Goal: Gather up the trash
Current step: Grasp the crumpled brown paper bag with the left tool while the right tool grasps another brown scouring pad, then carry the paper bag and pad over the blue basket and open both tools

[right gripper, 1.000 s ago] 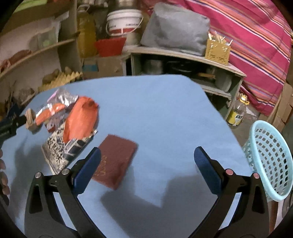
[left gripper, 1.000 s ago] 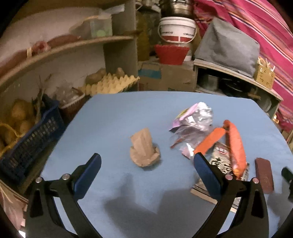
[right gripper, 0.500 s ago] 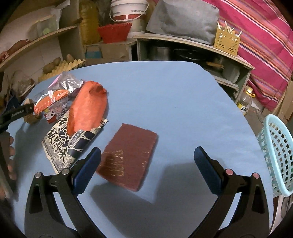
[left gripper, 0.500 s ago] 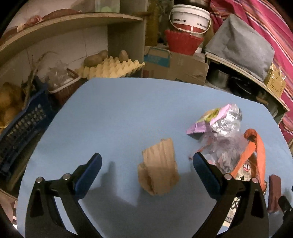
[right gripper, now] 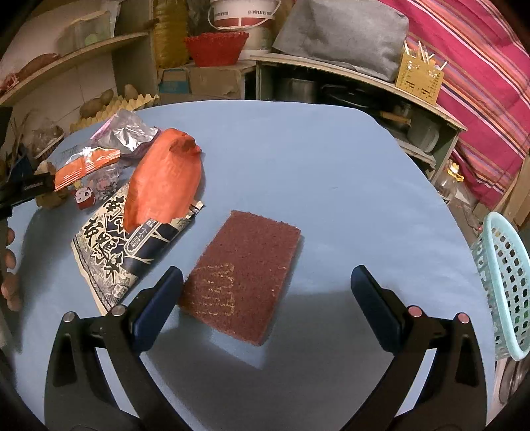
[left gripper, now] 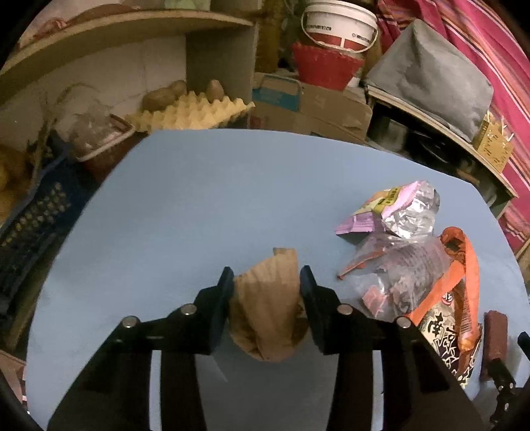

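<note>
My left gripper is shut on a crumpled piece of brown cardboard that rests on the blue table. To its right lie a pink and silver foil wrapper, a clear plastic bag, an orange wrapper and a black-and-white printed packet. My right gripper is open and empty, just above a dark red scouring pad. The orange wrapper and the printed packet lie left of the pad. The left gripper shows at the far left.
A light blue perforated basket stands off the table's right edge. Shelves behind hold an egg tray, a red bowl, a white bucket and a grey cover. A dark blue crate stands left of the table.
My left gripper has moved forward and closed on the brown cardboard. My right gripper has come nearer to the red scouring pad and stays open.
</note>
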Demonstrator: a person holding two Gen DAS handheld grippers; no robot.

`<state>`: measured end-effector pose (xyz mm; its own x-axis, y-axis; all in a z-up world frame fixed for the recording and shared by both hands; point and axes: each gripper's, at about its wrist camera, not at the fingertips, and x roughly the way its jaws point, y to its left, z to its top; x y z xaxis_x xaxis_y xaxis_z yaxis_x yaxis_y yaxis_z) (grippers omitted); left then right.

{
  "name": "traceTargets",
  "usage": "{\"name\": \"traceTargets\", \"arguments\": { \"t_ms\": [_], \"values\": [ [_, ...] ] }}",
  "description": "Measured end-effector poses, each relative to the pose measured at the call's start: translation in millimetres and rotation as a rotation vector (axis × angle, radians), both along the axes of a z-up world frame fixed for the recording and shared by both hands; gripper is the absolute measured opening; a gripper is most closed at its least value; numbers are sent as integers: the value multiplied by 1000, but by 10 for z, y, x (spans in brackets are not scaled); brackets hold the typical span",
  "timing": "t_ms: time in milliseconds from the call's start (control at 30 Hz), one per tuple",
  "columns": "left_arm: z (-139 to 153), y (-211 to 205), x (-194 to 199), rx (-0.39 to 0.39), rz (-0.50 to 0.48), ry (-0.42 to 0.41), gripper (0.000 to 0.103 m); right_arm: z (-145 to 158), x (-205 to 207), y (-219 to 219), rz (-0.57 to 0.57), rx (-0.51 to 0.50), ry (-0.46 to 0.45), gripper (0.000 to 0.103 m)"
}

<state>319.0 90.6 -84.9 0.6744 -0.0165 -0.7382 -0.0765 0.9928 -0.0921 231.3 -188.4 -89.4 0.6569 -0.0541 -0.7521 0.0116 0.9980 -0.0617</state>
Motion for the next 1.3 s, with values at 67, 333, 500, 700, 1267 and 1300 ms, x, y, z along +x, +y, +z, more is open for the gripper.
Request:
{"name": "traceTargets", "arguments": {
  "t_ms": [67,333,500,700,1267,1300],
  "values": [
    [60,-9,-80,11,13,-18,41,3,10,5,5,7,4,99],
    [525,-181,-602,111,30,-167,41,1,26,52,9,12,8,99],
    [741,-281,-898,140,28,-235,41,-41,34,27,2,21,35,99],
    [871,-292,-1039,129,29,-255,41,-98,63,-27,-3,56,68,95],
    [979,-855,-1361,142,-3,-303,41,396,-241,-542,115,180,-69,67],
    [978,-919,-1381,139,-8,-305,41,481,-303,-668,117,189,-97,67]
  ]
}}
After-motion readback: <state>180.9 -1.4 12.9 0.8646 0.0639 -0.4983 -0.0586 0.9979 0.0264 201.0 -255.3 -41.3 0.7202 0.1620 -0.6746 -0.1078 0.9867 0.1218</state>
